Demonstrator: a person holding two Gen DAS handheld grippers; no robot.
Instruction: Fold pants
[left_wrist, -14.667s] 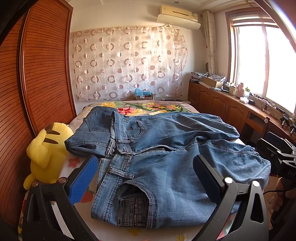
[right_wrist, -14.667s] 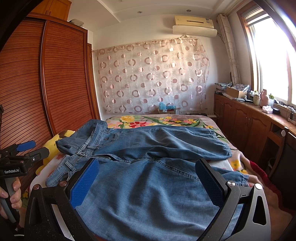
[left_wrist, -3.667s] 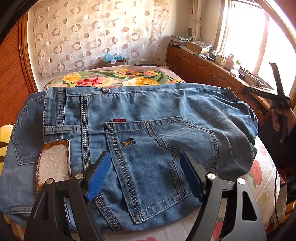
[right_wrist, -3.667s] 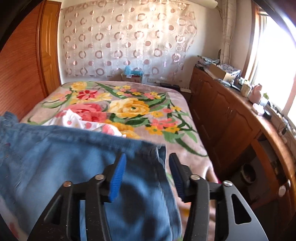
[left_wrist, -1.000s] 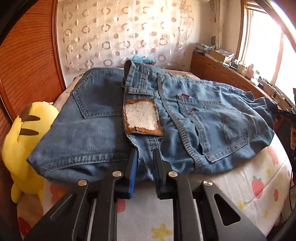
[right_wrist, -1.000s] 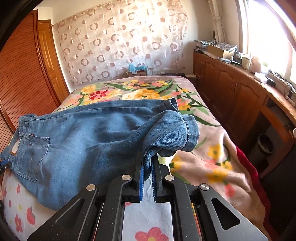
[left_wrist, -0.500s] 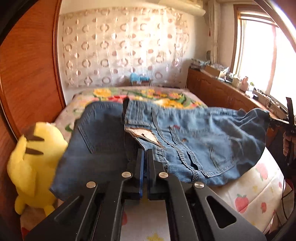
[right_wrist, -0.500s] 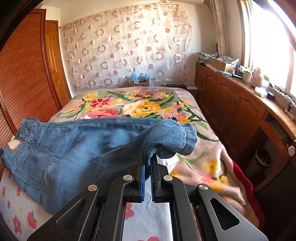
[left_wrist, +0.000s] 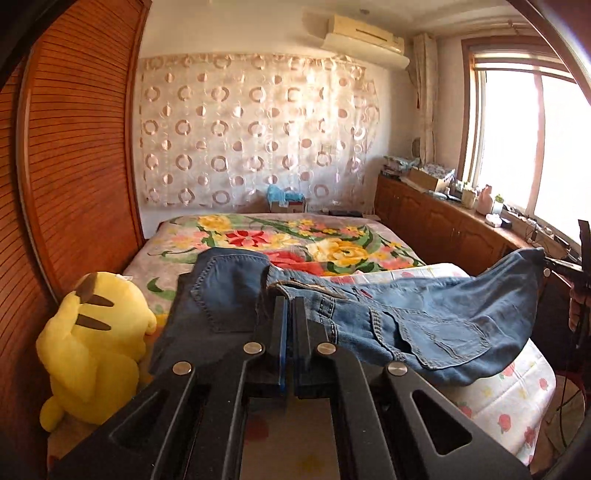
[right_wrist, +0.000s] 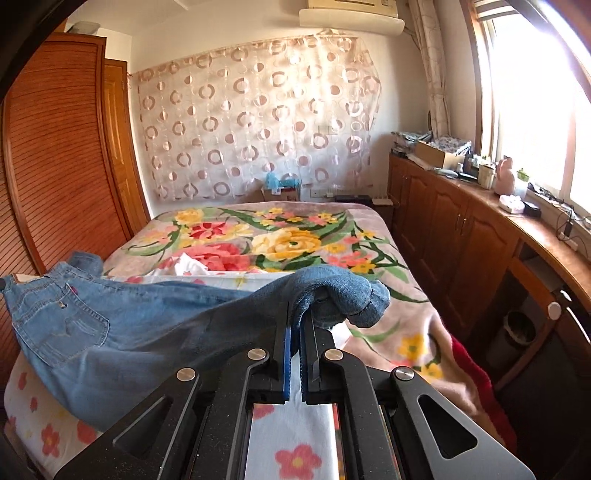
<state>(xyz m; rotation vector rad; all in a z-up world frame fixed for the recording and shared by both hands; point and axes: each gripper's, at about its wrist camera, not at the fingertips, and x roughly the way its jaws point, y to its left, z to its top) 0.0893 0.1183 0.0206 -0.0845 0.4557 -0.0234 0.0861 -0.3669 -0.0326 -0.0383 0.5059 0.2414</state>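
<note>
Because the blue jeans (left_wrist: 424, 314) are heavy, limp denim sagging above the bed (left_wrist: 517, 384), the left gripper (left_wrist: 288, 306) pinches the waistband at near left while the right gripper (right_wrist: 294, 317) clamps the leg cuffs, 2 thick seamed edges that grip best.

We count one pair of jeans (left_wrist: 424, 314), two claws, left (left_wrist: 288, 314) and right (right_wrist: 295, 321), one bed (right_wrist: 280, 236), one yellow plush (left_wrist: 92, 343), one curtain (left_wrist: 255, 136), one air conditioner (left_wrist: 364, 35).
</note>
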